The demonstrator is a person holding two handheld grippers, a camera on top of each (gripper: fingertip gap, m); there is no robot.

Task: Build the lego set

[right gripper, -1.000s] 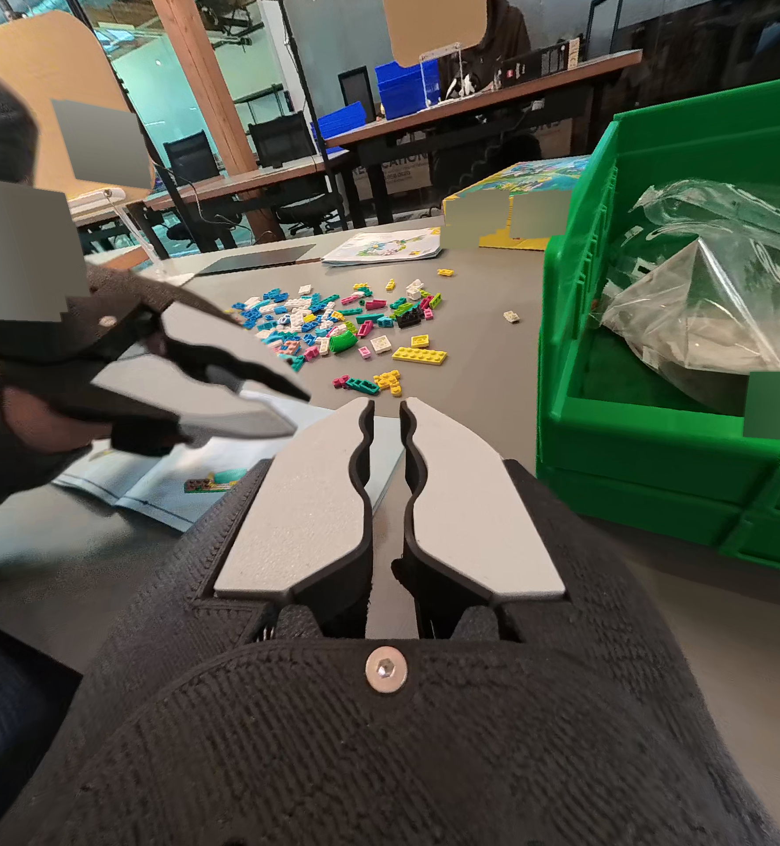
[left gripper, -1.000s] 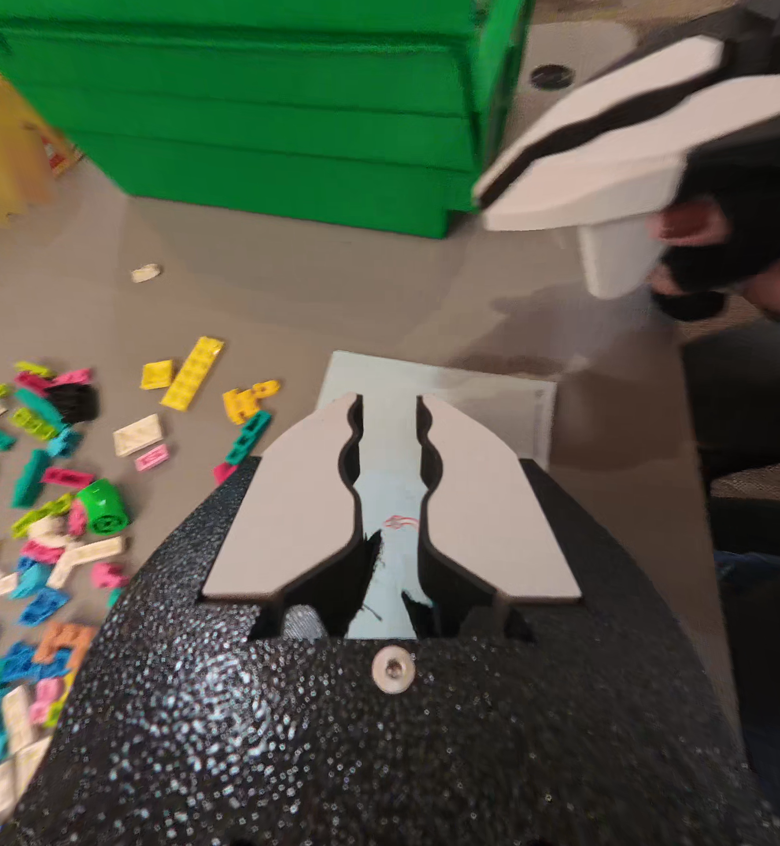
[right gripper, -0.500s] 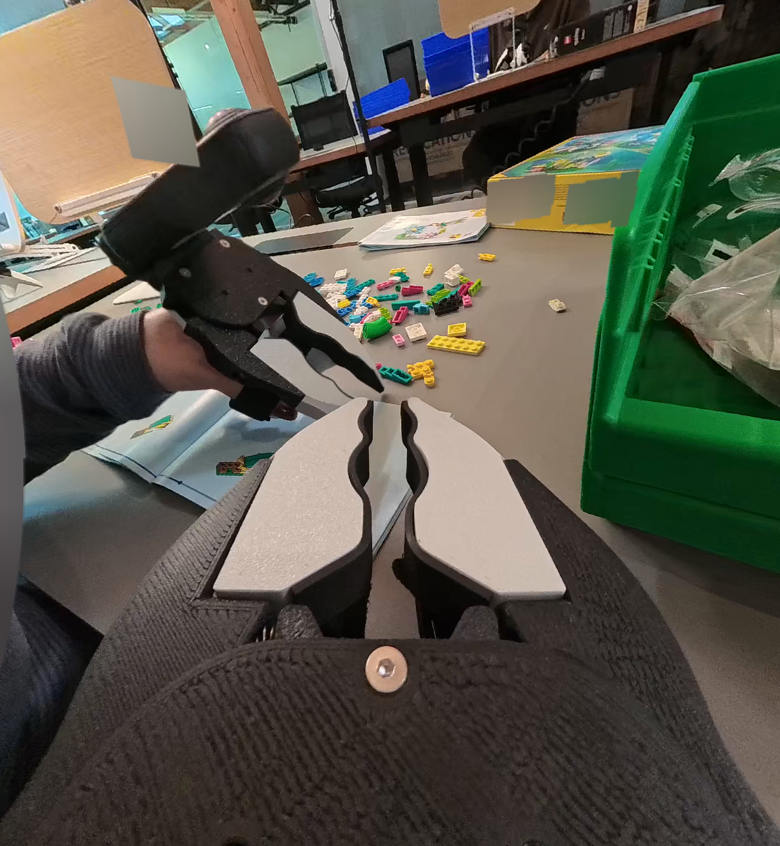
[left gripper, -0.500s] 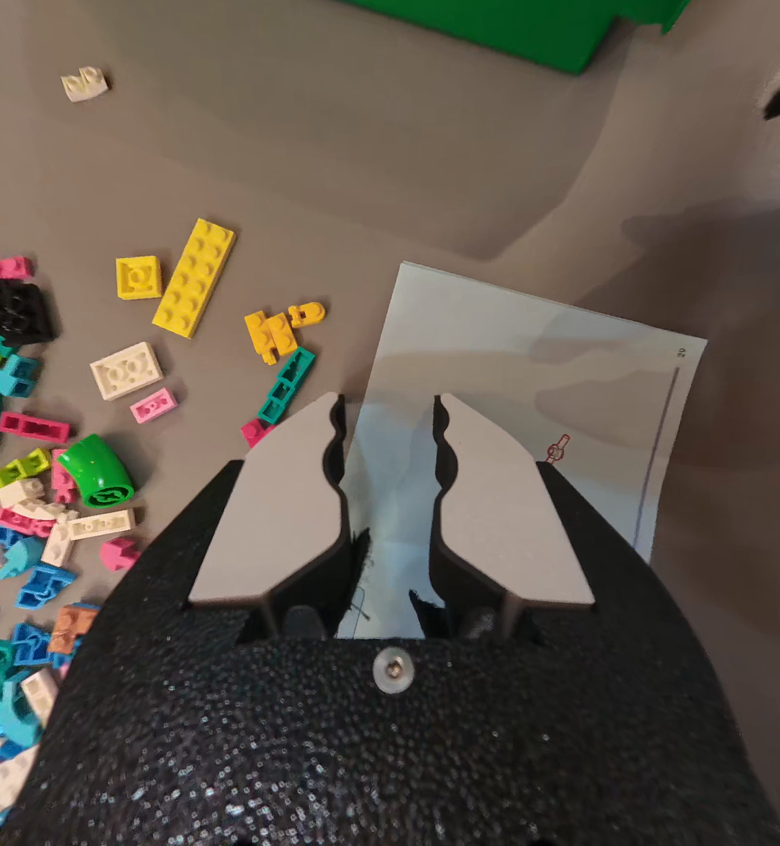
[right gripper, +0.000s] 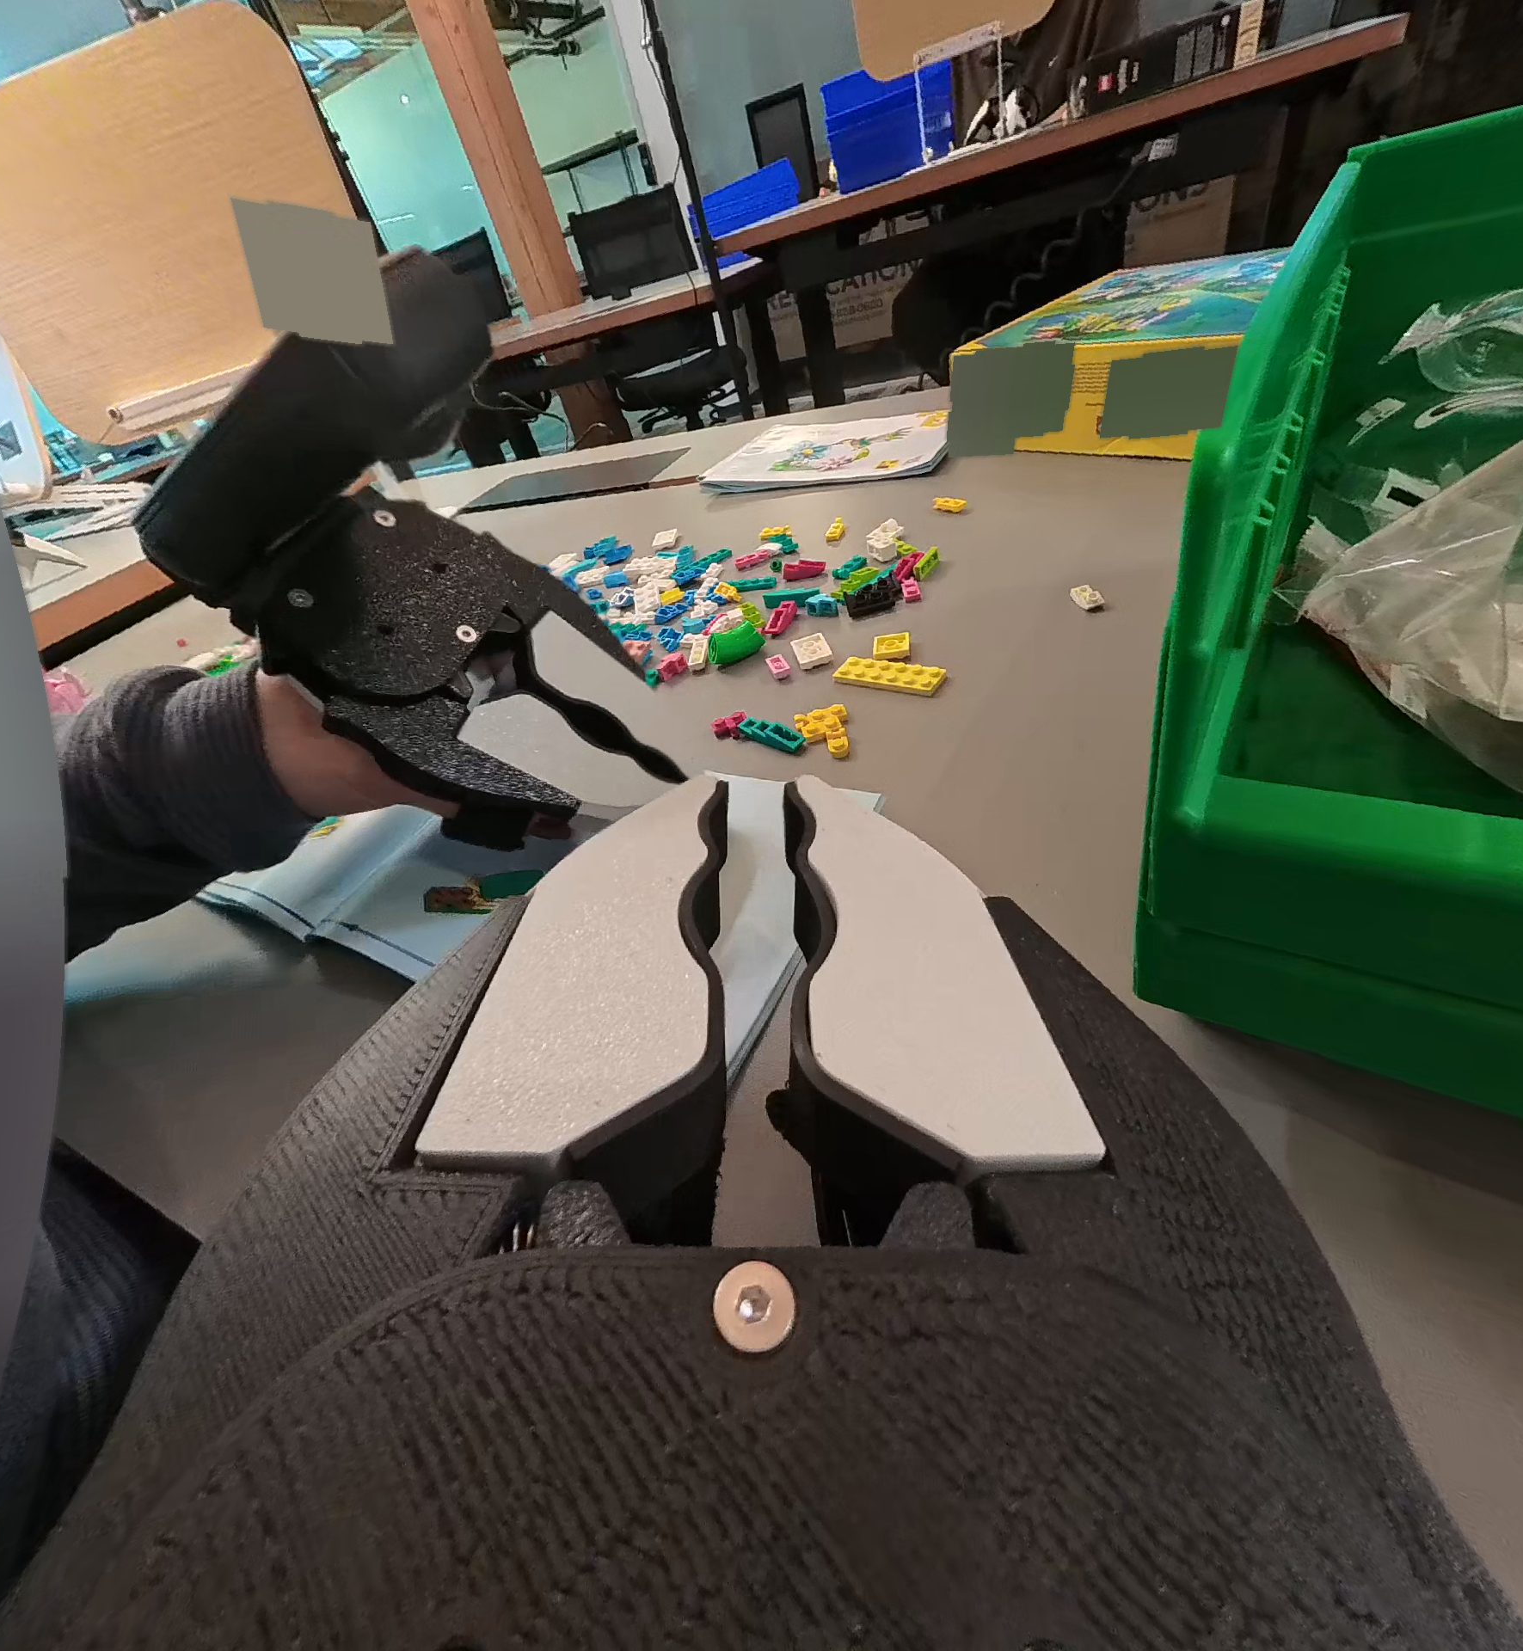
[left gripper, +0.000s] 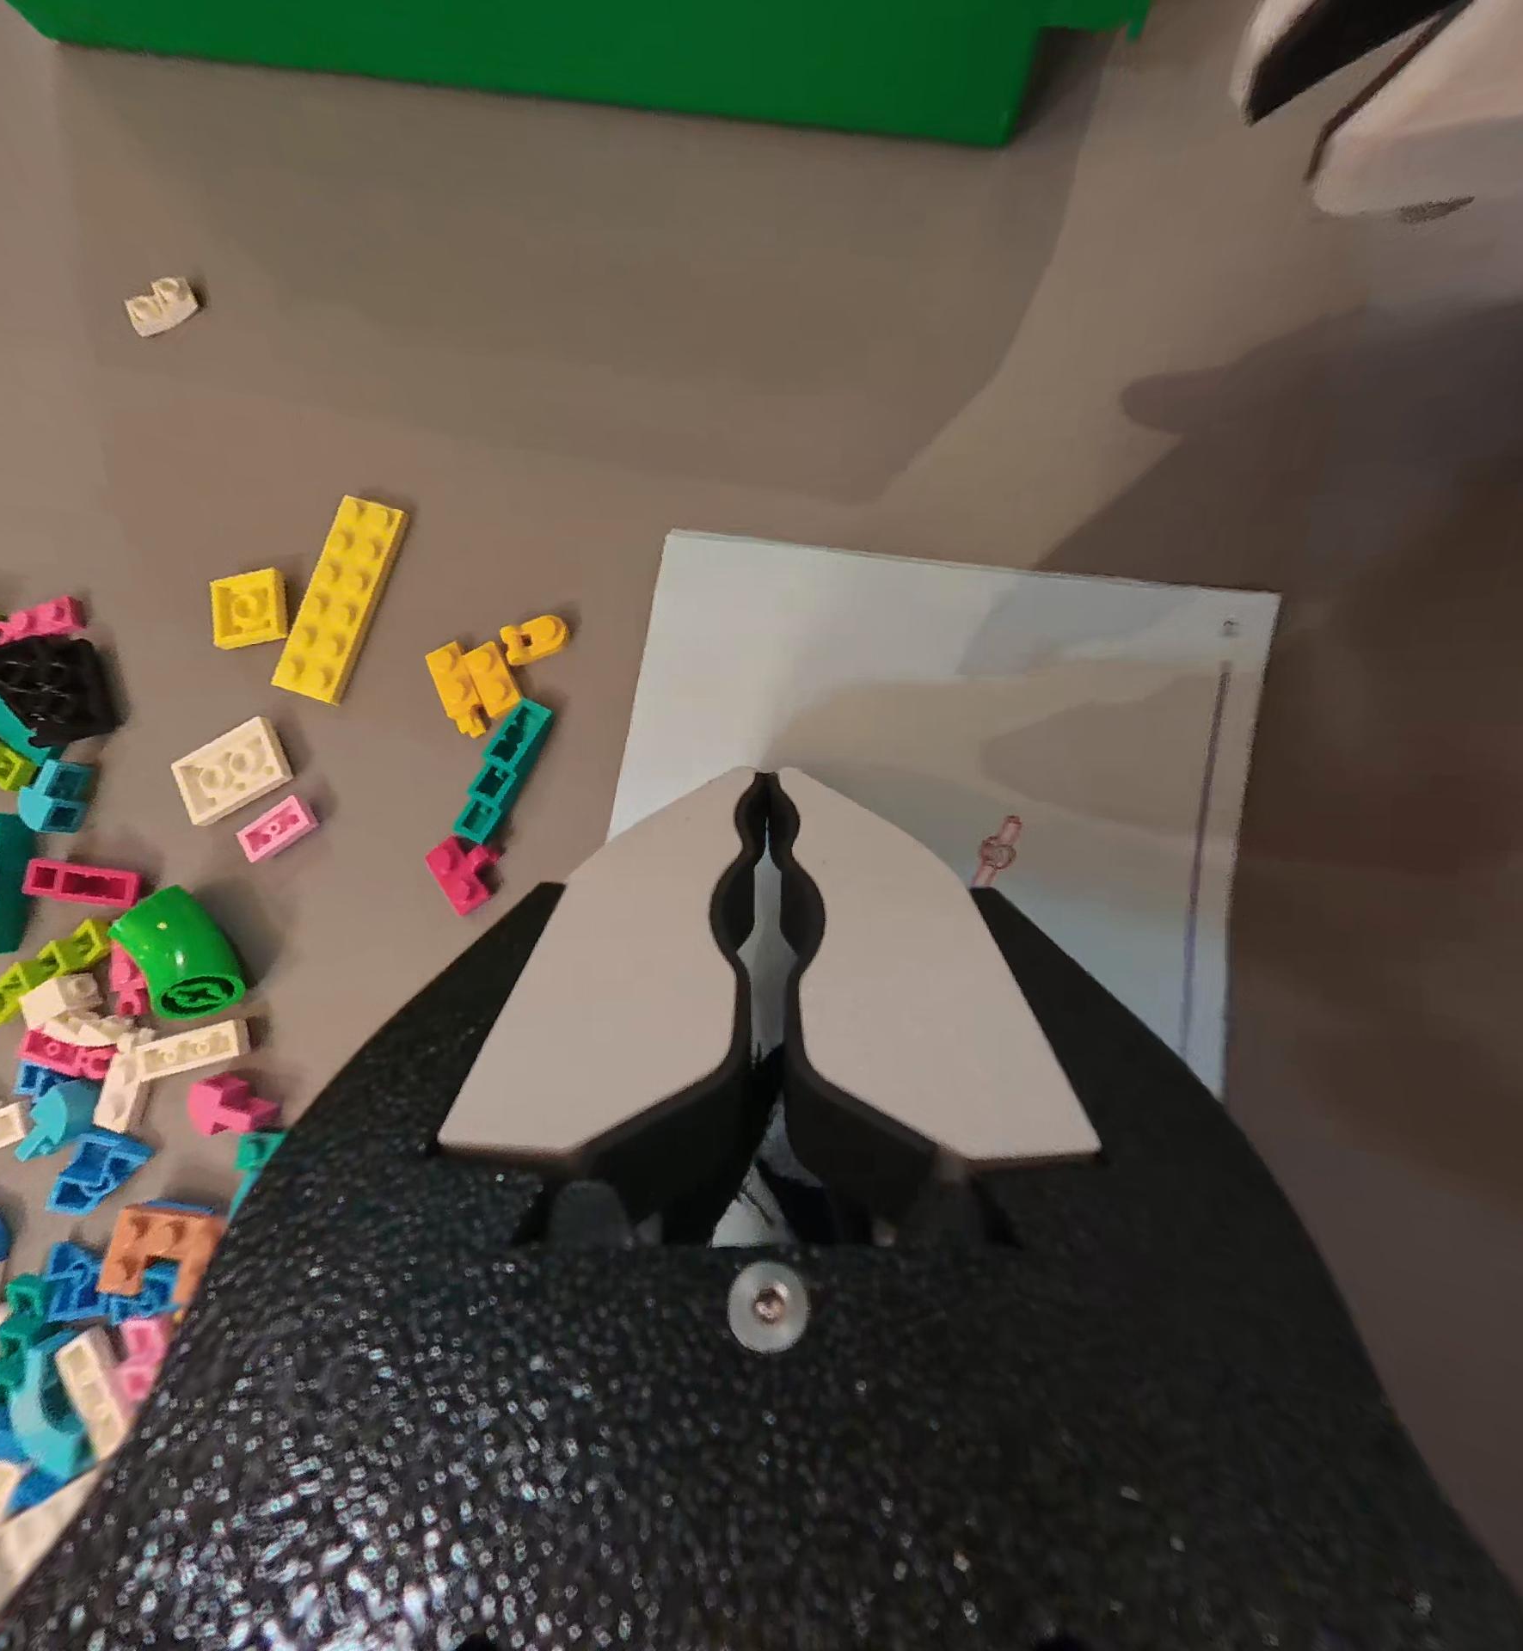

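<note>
An open pale blue instruction booklet (left gripper: 1052, 715) lies on the grey table, also seen in the right wrist view (right gripper: 355, 884). My left gripper (left gripper: 766, 779) is shut, its tips pinching a page of it near the booklet's far edge; it also shows in the right wrist view (right gripper: 681, 775). Loose lego pieces (left gripper: 69, 983) lie in a pile to its left, with a long yellow plate (left gripper: 339, 599) nearest the booklet. My right gripper (right gripper: 755, 782) is slightly open and empty, low over the booklet's right side; it shows blurred in the left wrist view (left gripper: 1410, 107).
A green bin (right gripper: 1365, 849) holding clear plastic bags (right gripper: 1454, 572) stands at the right, close to the booklet. A lego box (right gripper: 1097, 357) and a second booklet (right gripper: 829, 451) lie at the table's far side. A lone white piece (right gripper: 1086, 596) lies near the bin. The grippers' ends are close to 11 cm from one another. Between my left fingertips and the long yellow plate (left gripper: 339, 599) there is roughly 11 cm. It is also in sight in the right wrist view (right gripper: 887, 676).
My left gripper tilted down over the booklet, then closed its fingers on the page. The right gripper kept its narrow opening and shifted little.
</note>
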